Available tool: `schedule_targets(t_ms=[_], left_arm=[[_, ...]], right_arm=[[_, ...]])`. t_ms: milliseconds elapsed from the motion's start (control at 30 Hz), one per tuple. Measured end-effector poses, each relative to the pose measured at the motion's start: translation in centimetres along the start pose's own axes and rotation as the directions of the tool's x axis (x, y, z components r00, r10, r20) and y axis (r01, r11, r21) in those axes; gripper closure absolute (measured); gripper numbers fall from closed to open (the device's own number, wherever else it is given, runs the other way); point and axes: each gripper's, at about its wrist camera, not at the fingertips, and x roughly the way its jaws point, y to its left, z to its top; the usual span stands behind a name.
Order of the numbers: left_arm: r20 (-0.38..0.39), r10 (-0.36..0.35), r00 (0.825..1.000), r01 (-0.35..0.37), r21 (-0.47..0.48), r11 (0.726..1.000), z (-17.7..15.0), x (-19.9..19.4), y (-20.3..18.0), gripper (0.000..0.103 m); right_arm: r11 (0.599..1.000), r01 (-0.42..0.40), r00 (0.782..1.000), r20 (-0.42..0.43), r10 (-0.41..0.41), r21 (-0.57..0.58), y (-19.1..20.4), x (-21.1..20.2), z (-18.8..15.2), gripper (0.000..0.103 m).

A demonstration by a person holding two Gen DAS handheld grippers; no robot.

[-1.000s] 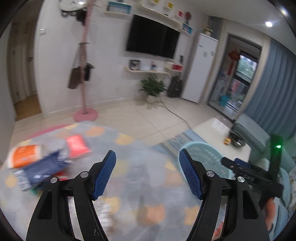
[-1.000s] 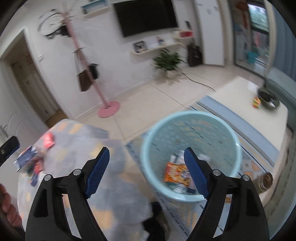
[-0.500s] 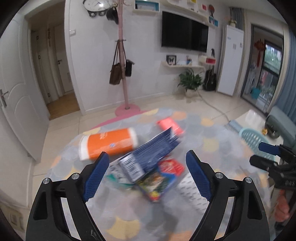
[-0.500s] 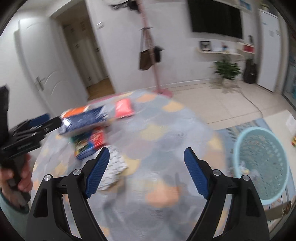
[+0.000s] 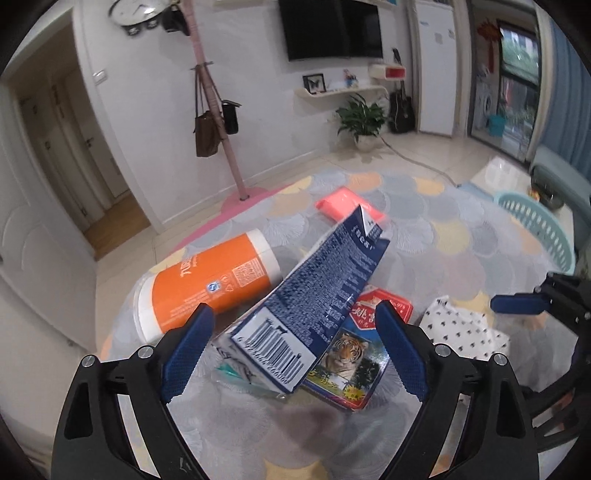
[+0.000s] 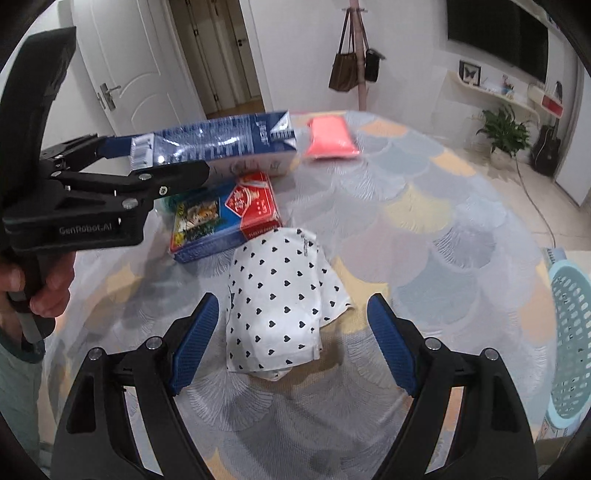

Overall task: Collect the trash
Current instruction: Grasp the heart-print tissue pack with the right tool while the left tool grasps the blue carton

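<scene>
Trash lies on a round table with a pastel scale-pattern cloth (image 6: 424, 221). A blue milk carton (image 5: 317, 302) (image 6: 225, 144) rests tilted on a tiger-print box (image 5: 351, 354) (image 6: 225, 218), beside an orange canister (image 5: 207, 284) and a pink packet (image 5: 347, 206) (image 6: 330, 136). My left gripper (image 5: 291, 350) is open, its jaws either side of the carton's near end. My right gripper (image 6: 291, 339) is open around a white heart-print bag (image 6: 280, 295) (image 5: 458, 328).
A light-blue laundry-style basket (image 6: 570, 339) (image 5: 535, 229) stands beside the table on the right. A pink coat stand (image 5: 218, 96) with bags, a TV (image 5: 328, 29) and a plant (image 5: 362, 118) are by the far wall. A door stands at the left.
Both grippers swung from the basket side back over the table and came down close to the trash pile. The left now straddles the carton, the right the heart-print bag.
</scene>
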Motion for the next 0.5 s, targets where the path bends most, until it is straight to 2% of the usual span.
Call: schedule_targets(t_ms=[100,167,200,233,300,433,500], left_arm=[[-0.045,0.018,0.999,-0.017,0.016,1.0,0.1,0.7,-0.7,0.043],[-0.052,0.035,0.998,-0.033,0.026,0.999,-0.2,0.8,-1.1,0.051],[-0.053,0.036,0.998,-0.034,0.026,0.999,-0.3,0.6,-1.3,0.057],[-0.052,0.039,0.998,-0.038,0.021,0.999,-0.4,0.5,-1.3,0.059],[-0.033,0.04,0.999,-0.04,0.004,0.999,-0.7,-0.3,-1.3,0.061],[0.012,-0.008,1.0,0.009,-0.055,0.998,-1.3,-2.3,-1.3,0.062],[0.033,-0.043,0.999,0.047,-0.114,0.992,-1.9,-3.9,-1.0,0.062]], right_arm=[[1.0,0.028,1.0,-0.014,-0.028,-0.006,0.4,0.4,-0.1,0.025],[0.998,0.061,0.998,-0.013,-0.062,-0.032,1.0,0.5,-0.2,0.033],[0.996,0.072,0.997,-0.009,-0.072,-0.048,1.3,0.5,-0.3,0.042],[0.996,0.068,0.998,-0.005,-0.068,-0.06,1.6,0.4,-0.4,0.054],[0.996,0.05,0.999,0.003,-0.049,-0.075,1.9,0.1,-0.6,0.065],[0.997,0.019,1.0,0.021,-0.017,-0.072,1.7,-0.6,-0.9,0.079],[0.998,-0.01,0.999,0.036,0.013,-0.058,1.4,-1.2,-1.1,0.083]])
